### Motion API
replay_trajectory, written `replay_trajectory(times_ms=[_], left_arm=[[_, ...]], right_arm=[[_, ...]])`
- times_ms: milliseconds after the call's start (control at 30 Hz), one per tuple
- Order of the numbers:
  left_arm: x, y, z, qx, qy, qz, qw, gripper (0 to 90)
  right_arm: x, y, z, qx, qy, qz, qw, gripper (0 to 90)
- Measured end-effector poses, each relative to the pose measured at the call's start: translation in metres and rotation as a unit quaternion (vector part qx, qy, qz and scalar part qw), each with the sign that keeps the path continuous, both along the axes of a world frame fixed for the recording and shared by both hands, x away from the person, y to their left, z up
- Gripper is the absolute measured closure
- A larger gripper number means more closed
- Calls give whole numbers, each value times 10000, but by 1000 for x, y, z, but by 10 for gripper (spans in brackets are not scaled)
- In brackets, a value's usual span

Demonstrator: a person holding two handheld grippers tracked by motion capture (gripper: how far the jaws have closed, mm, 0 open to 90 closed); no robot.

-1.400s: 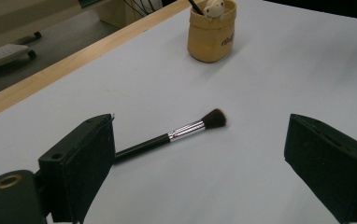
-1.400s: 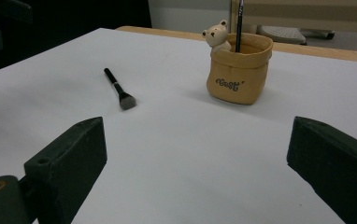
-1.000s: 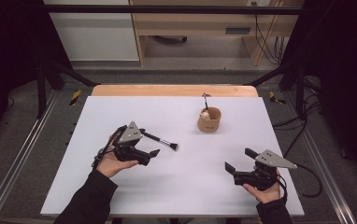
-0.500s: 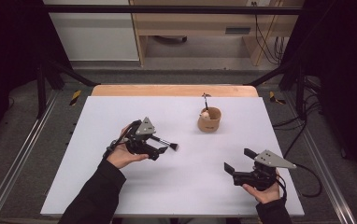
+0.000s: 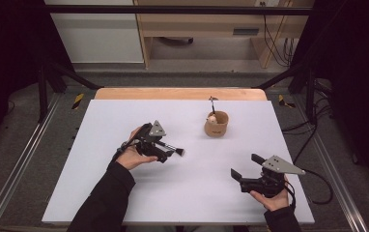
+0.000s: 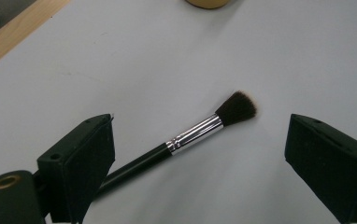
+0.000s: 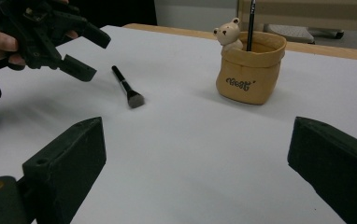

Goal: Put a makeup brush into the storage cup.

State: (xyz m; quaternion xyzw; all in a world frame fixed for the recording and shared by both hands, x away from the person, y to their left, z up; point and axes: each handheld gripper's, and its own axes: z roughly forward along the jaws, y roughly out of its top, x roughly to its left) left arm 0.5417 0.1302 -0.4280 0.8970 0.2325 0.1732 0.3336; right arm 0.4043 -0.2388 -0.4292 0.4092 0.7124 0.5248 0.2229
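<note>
A black-handled makeup brush (image 6: pixel 193 134) with a silver ferrule lies flat on the white table (image 5: pixel 124 193). My left gripper (image 6: pixel 200 133) is open and hovers just over it, the handle running past one jaw and the bristles lying between the two. From above, the brush (image 5: pixel 172 149) pokes out to the right of the left gripper (image 5: pixel 163 148). A tan fabric pouch (image 5: pixel 216 124) stands upright behind it. It holds a small bear figure (image 7: pixel 228 32) and a thin black stick (image 7: pixel 251 23). Near the front right, my right gripper (image 5: pixel 245 166) stands open, nothing between its jaws.
A wooden strip (image 5: pixel 180 94) borders the table's far edge. Metal frame rails (image 5: pixel 23 164) run along both sides. In the right gripper view, the pouch (image 7: pixel 249 70) is ahead to the right, and the brush (image 7: pixel 127 88) and left gripper (image 7: pixel 69 46) are ahead to the left.
My left gripper has moved right and away from the person, ending over the brush with its jaws spread around it. The right gripper and the pouch have stayed put.
</note>
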Motion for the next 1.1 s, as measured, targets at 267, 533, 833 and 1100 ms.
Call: replay_trajectory(times_ms=[267,533,833,1100], left_arm=[[11,-5,-17,143,148,10,9998,88],[18,-11,-31,181,224,72,9996,106],[22,-12,-38,287,318,113,9990,169],[24,-10,-39,325,483,105,9983,266]], right_arm=[[0,1,0,-8,-4,15,10000,49],[0,2,1,7,-4,19,10000,50],[0,2,1,10,-1,38,10000,51],[0,3,0,-6,4,61,10000,51]])
